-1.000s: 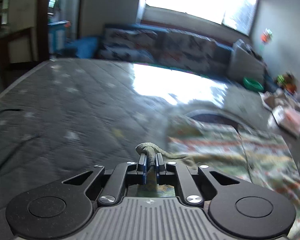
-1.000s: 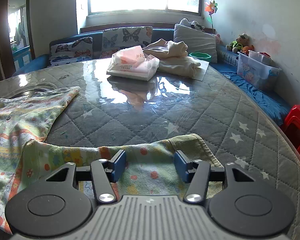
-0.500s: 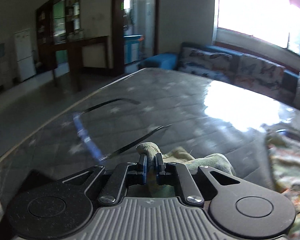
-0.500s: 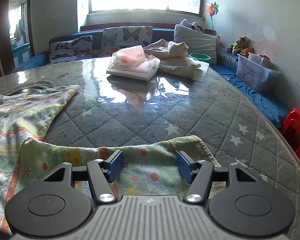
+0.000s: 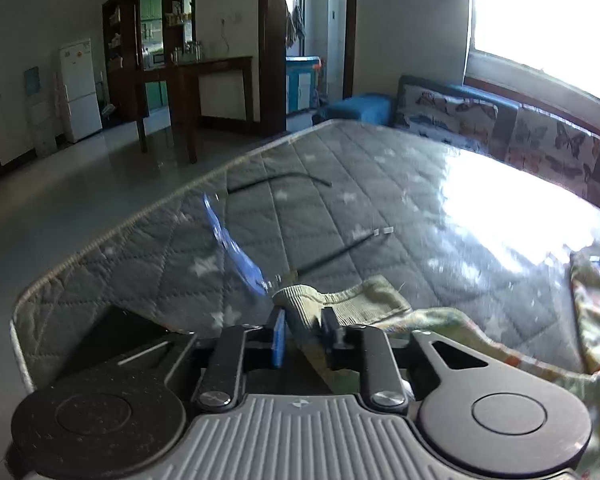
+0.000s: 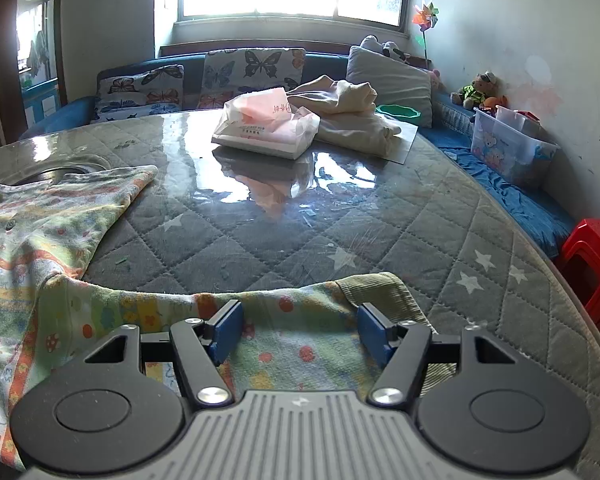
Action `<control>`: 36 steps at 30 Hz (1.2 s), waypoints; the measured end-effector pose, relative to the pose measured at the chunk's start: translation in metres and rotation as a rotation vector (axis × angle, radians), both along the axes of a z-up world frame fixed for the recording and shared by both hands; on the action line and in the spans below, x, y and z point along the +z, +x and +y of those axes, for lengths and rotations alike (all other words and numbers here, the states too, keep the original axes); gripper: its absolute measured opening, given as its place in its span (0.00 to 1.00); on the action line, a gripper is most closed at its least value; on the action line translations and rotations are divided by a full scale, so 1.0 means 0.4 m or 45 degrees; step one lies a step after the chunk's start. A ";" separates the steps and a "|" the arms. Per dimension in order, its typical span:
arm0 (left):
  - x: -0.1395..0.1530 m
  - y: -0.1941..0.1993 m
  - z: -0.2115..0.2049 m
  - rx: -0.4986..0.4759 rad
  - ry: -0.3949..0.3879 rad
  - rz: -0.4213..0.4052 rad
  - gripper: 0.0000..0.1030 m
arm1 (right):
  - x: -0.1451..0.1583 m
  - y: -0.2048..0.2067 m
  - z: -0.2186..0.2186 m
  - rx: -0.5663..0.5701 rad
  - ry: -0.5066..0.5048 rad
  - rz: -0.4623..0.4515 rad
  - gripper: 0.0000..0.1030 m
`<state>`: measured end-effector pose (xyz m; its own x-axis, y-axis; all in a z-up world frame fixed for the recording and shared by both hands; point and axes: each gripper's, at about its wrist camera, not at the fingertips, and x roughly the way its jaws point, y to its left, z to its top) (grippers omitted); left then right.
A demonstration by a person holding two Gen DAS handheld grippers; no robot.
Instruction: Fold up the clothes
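Sleeves drawn out flat before folding

Garment (image 6: 52,248) lies spread on the quilted worktop (image 6: 340,220). Left gripper (image 5: 302,330), jaws just parting, releases the ribbed cuff (image 5: 300,300) it pulled outward; right gripper (image 6: 298,330), jaws wide, straddles the opposite sleeve (image 6: 300,308), gripping nothing.

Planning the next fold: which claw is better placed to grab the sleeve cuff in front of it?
Probably the left claw: its jaws have just been opening, but the ribbed cuff sits between them. The right claw gapes wide over flat printed cloth.
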<state>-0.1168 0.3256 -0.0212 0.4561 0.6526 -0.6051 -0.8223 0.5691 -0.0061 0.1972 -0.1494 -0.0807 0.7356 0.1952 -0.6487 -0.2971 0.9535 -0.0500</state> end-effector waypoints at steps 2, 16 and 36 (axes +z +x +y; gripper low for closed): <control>0.020 -0.001 -0.009 -0.012 0.043 -0.006 0.22 | 0.000 -0.001 0.001 0.000 -0.002 -0.001 0.63; 0.006 -0.024 0.018 0.042 -0.027 0.112 0.41 | -0.001 0.000 0.000 0.012 0.006 0.003 0.65; -0.042 0.159 0.035 -0.220 -0.062 0.098 0.12 | -0.003 0.004 -0.007 0.015 0.020 0.013 0.69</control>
